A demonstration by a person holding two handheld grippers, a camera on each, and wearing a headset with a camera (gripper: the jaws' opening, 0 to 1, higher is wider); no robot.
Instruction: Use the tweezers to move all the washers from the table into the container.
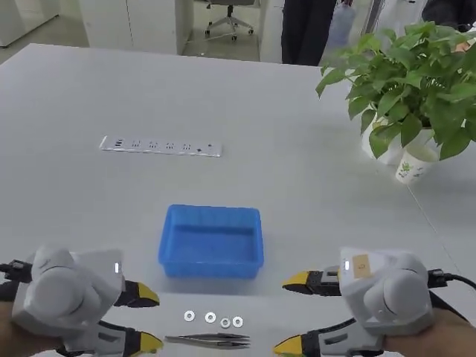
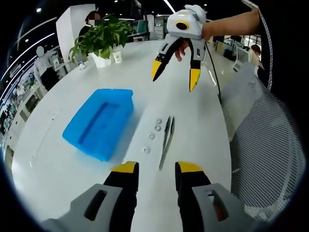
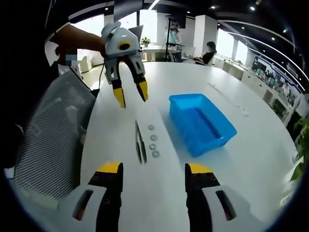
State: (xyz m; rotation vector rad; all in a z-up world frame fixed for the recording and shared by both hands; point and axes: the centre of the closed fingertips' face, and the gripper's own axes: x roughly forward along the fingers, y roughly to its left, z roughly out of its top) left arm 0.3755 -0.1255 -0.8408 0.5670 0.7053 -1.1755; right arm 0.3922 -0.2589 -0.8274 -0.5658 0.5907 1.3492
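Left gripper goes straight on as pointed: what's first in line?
Likely the tweezers, lying on the table just ahead; height is unclear, so it might pass over them toward the right gripper.

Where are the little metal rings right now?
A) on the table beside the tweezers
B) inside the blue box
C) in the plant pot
A: the four washers lie in a row on the table, between the tweezers and the blue box.
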